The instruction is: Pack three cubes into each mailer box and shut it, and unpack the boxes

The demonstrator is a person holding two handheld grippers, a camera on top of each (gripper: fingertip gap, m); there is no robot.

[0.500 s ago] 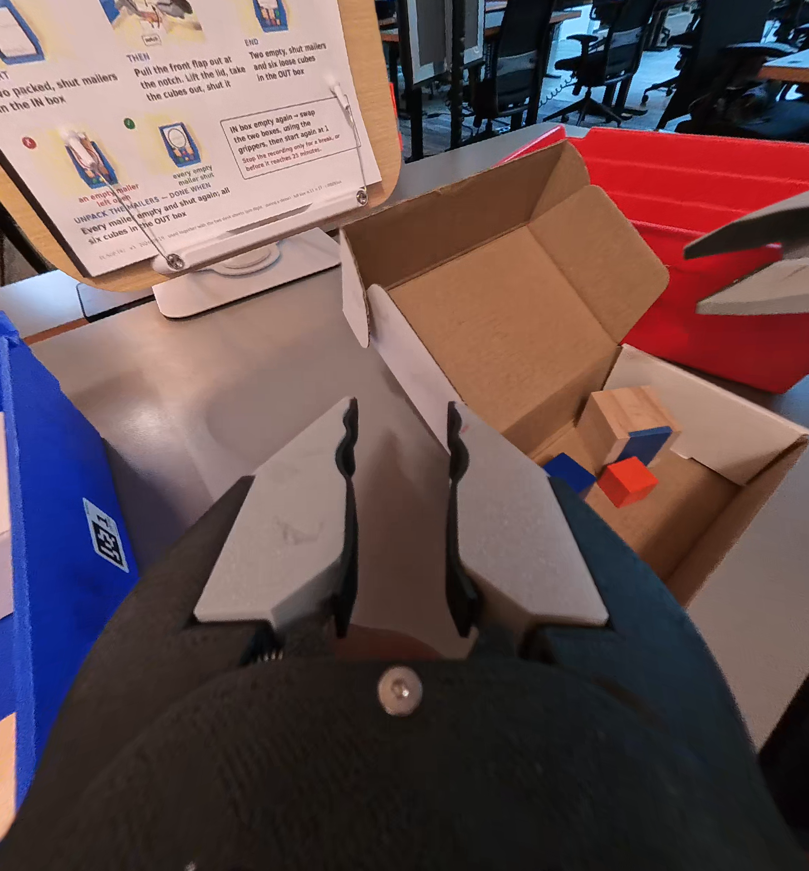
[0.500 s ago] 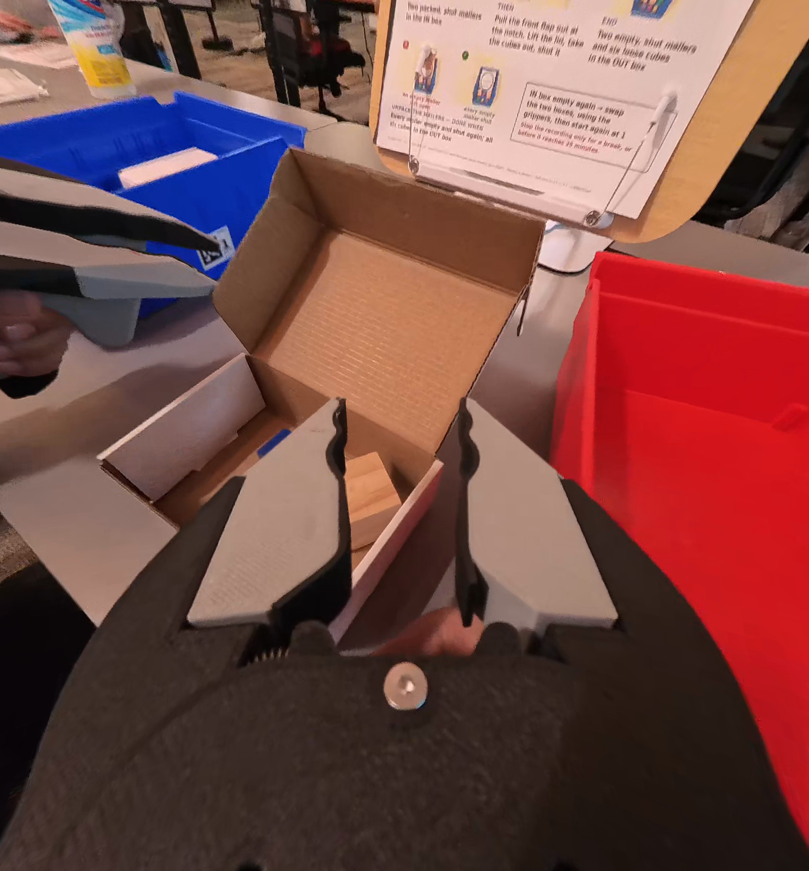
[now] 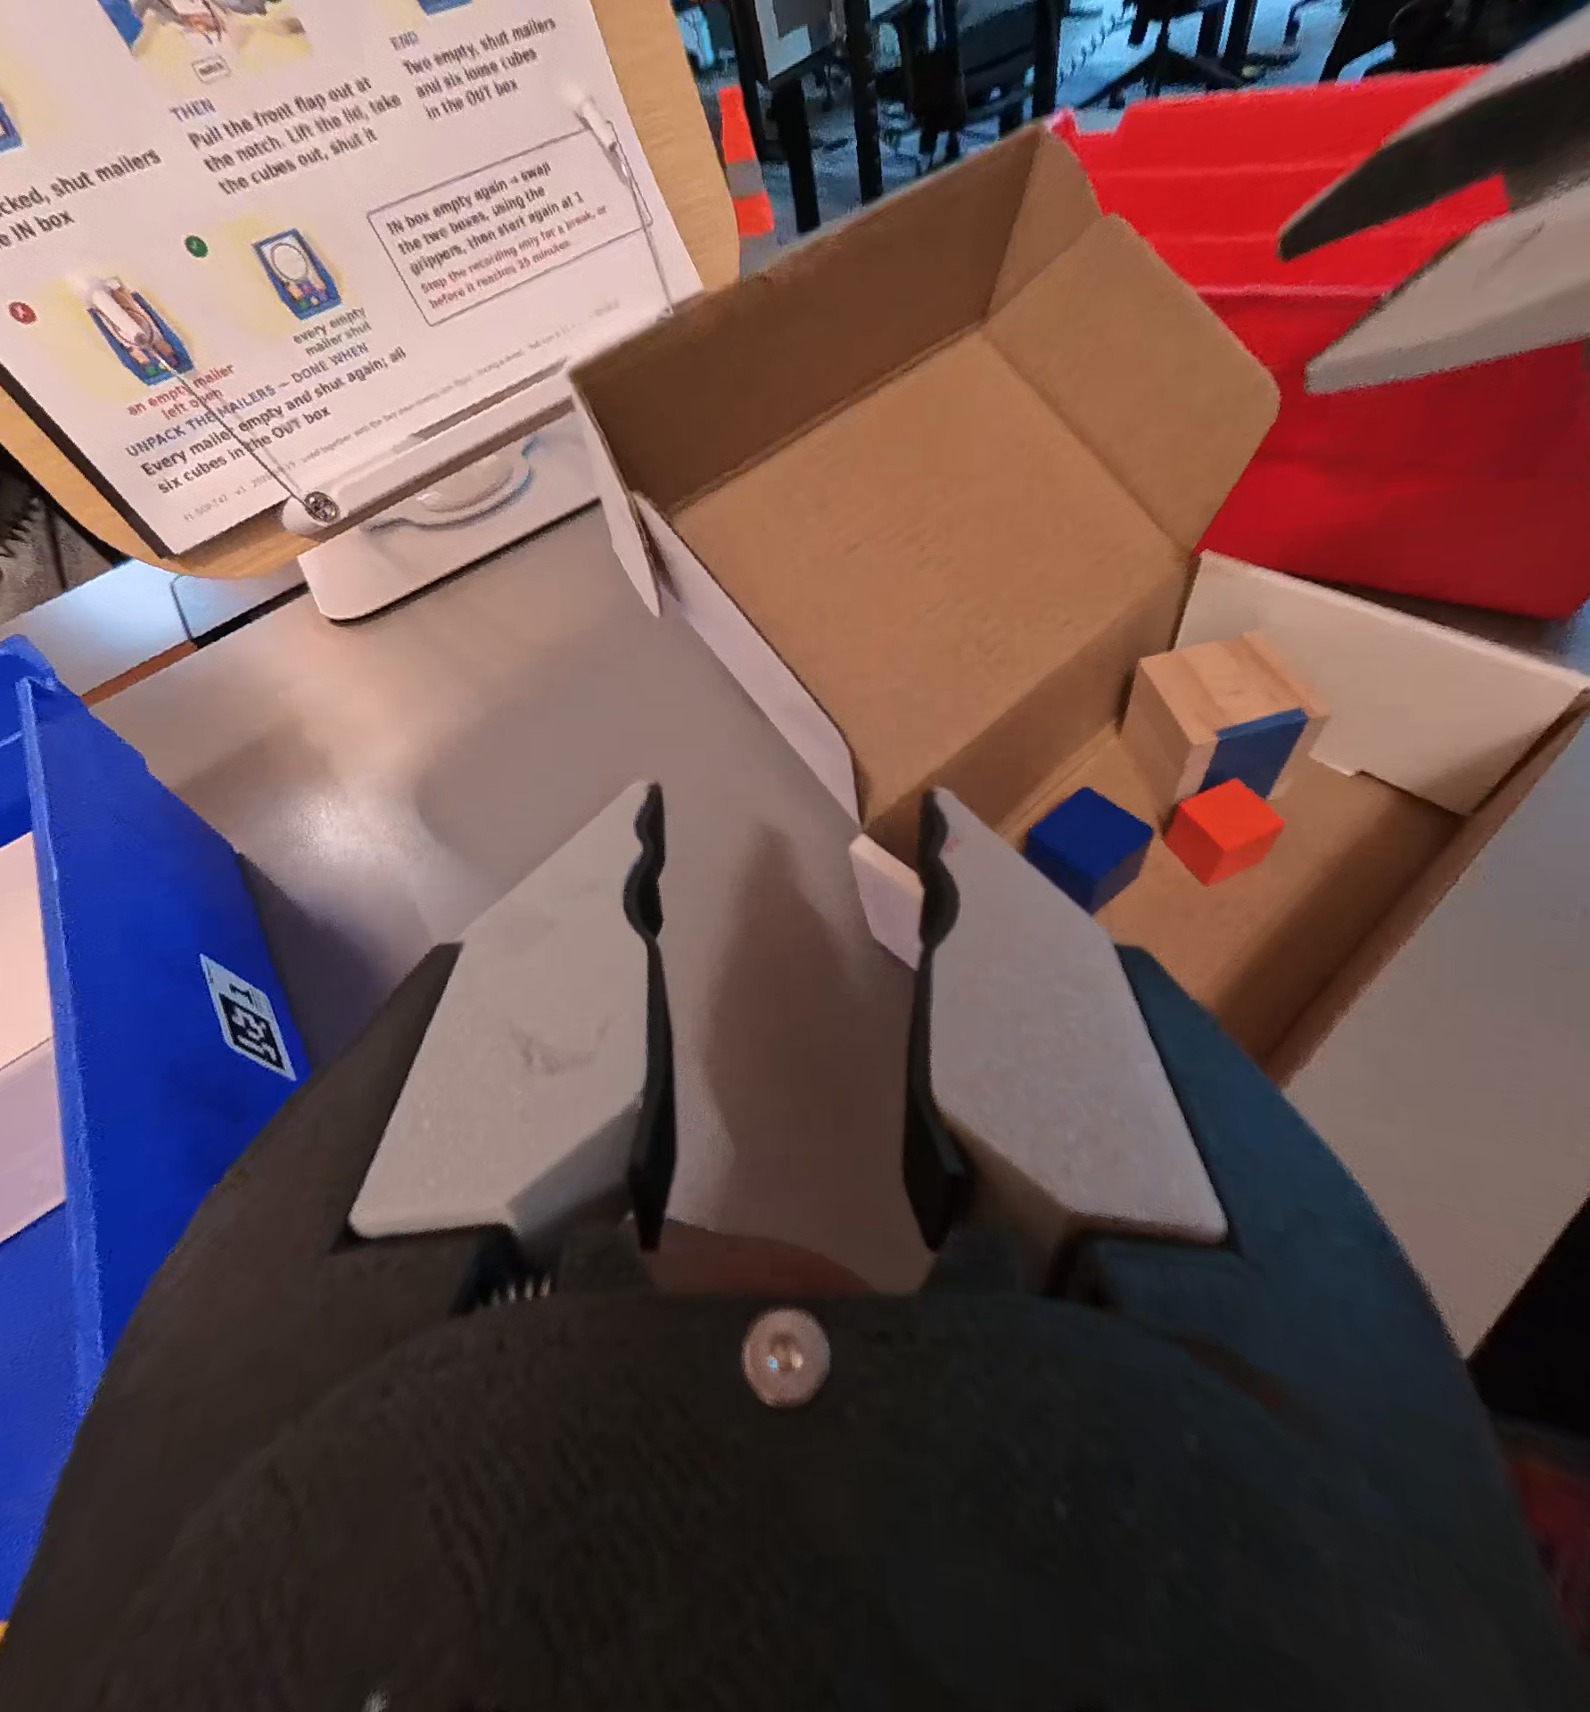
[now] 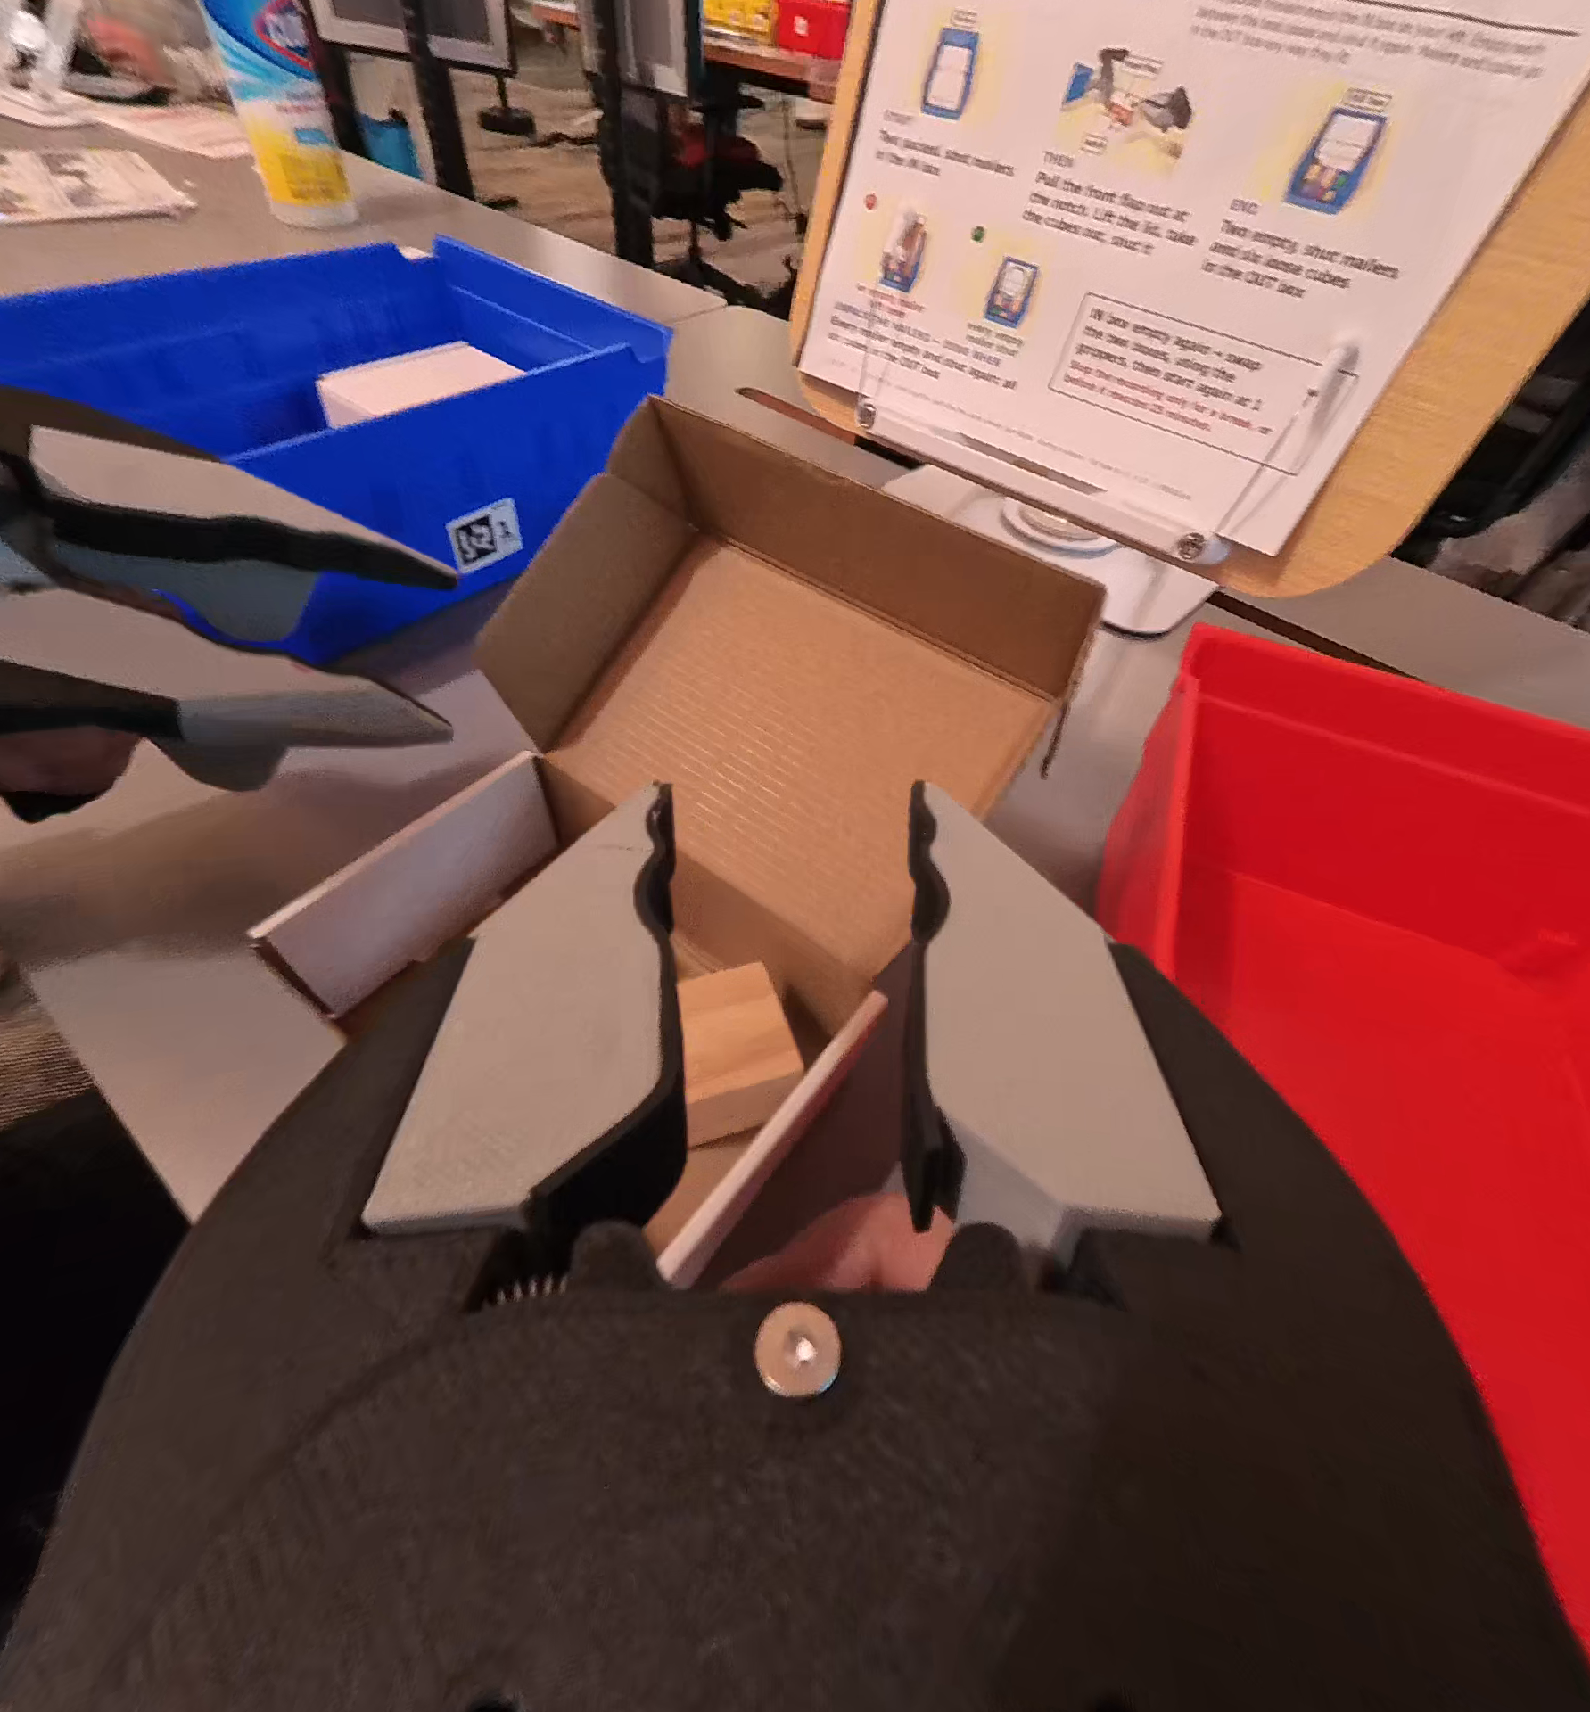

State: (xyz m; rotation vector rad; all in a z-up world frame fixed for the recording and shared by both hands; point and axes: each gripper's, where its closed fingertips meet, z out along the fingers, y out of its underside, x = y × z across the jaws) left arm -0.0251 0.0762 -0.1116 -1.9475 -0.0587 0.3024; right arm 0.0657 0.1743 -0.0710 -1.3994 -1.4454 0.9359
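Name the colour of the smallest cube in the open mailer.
Red, seen best in the left wrist view.

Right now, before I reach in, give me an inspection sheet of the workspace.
Surface: grey table, bare around the box.
Job's things: open mailer box holds a blue cube, a red cube and a wooden cube; a white shut mailer lies in the blue bin; the red bin looks empty.
Clutter: wipes canister, papers.
Grippers: left gripper and right gripper open, empty.
Cables: nothing seen.
Surroundings: instruction board, office chairs.
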